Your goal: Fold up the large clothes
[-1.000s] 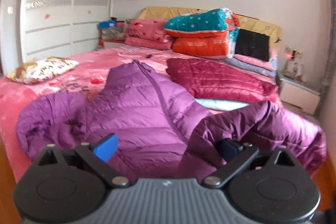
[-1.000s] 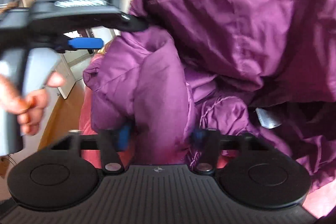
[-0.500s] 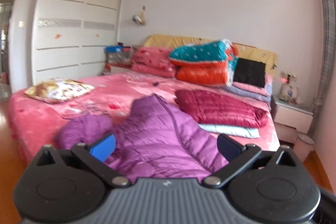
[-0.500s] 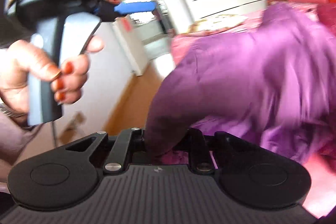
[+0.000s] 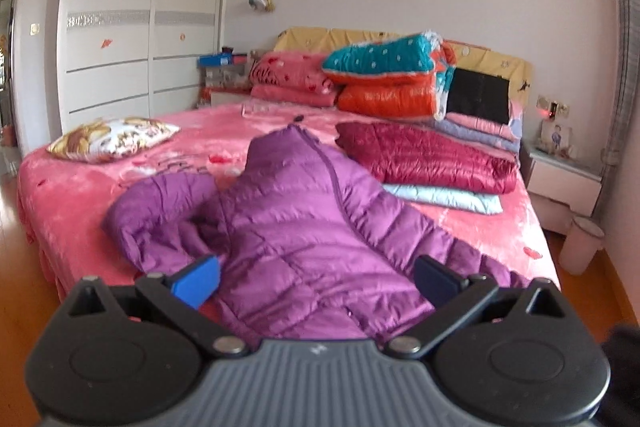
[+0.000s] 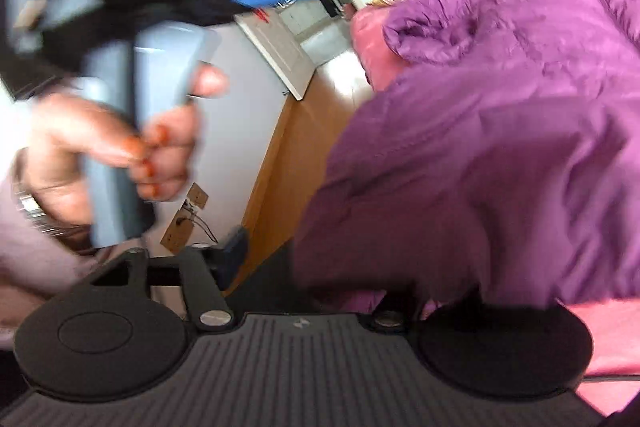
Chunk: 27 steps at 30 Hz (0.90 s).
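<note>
The purple down jacket [image 5: 312, 227] is seen spread front-up across the near part of the pink bed [image 5: 72, 187], collar toward the headboard, zip running down its middle, one sleeve bunched at the left and the other stretched toward the near right corner. A second ago the right sleeve was folded up over the body; it is now laid out flat on the cover.

The left claw [image 5: 316, 281] is held above the jacket's hem with its blue pads spread wide and nothing between them — the same open stance as in the earlier frames, though the view has been pulled back from the cloth.

In the right wrist view, heavily blurred, the right claw [image 6: 316, 267] is found at the bed's edge. Its left finger [image 6: 234, 253] stands clear against the wooden floor [image 6: 280, 163], while the other is buried under a fold of the jacket [image 6: 500, 147]. The jaws are now parted, where half a second ago they were pinched on purple cloth. The left hand [image 6: 120, 143] gripping its handle is seen at upper left.

Behind the jacket a folded maroon quilt [image 5: 424, 155], stacked bedding [image 5: 384, 83] and a patterned pillow [image 5: 112, 139] lie on the bed.
</note>
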Tool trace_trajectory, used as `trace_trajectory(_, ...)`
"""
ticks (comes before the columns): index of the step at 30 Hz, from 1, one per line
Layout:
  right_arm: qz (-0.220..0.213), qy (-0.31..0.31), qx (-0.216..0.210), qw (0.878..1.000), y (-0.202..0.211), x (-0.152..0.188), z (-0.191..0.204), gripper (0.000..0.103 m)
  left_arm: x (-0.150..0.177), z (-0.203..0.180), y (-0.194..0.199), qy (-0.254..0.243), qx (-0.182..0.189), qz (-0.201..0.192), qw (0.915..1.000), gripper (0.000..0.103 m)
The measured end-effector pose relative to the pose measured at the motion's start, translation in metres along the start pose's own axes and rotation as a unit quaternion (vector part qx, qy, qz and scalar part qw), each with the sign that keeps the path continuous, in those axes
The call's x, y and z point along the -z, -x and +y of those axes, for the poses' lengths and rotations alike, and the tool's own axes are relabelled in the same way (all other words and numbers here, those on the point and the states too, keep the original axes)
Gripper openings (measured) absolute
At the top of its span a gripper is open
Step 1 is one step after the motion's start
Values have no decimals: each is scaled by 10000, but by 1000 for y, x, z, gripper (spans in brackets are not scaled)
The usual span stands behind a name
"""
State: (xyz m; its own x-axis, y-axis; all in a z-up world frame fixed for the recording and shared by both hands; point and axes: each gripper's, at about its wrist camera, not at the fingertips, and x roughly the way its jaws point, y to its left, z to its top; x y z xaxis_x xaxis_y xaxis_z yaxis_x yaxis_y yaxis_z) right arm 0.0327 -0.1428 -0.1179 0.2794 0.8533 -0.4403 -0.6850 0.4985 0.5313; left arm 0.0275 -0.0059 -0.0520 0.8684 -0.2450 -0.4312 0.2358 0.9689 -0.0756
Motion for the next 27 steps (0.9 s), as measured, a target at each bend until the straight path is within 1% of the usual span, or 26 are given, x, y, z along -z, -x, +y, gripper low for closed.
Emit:
trace_trajectory(2,-128,133,138,9997,16,2,6,98,4,0,-4,50,-4,64,10000,102)
trace_trajectory(5,-430,72,318,9985,52,8,9,99,7,-4,0,41,66,120,9999,102)
trace_trajectory(8,-956,-95,542,9939,95,18,6,100,9,-15,12,-101,241,88,9996,102)
trace_trajectory(11,-1621,-357,960,9814,139,26,-2,100,10,-32,25,-359,653,89,9972,102)
trace_trajectory(13,-2090,-648,1322,9668,164,30,-12,101,10,-46,33,-625,932,116,9936,102)
trace_trajectory(14,-2318,-795,1530,9574,176,34,-17,101,11,-55,37,-809,1099,173,9905,102)
trace_trajectory(17,-2895,-1370,2045,9250,206,48,-34,102,18,-85,44,-1414,1516,342,9777,102)
trace_trajectory(18,-3071,-1569,2204,9124,215,53,-40,102,23,-94,46,-1652,1641,392,9717,102)
trace_trajectory(21,-3457,-2102,2553,8781,235,71,-59,103,40,-122,49,-2471,1892,604,9484,102)
trace_trajectory(22,-3542,-2225,2616,8698,237,72,-64,103,48,-131,48,-2727,1941,716,9396,102)
trace_trajectory(23,-3610,-2333,2693,8618,233,74,-70,103,54,-138,45,-2922,1948,798,9329,102)
trace_trajectory(24,-3667,-2452,2743,8545,230,74,-74,103,61,-144,41,-3140,1873,869,9267,102)
trace_trajectory(25,-3707,-2557,2728,8501,231,77,-76,103,67,-150,37,-3346,1730,895,9220,102)
trace_trajectory(26,-3736,-2633,2693,8477,237,84,-76,103,75,-157,31,-3637,1489,879,9153,102)
trace_trajectory(27,-3755,-2689,2681,8455,235,83,-78,103,82,-163,26,-3888,1247,848,9089,102)
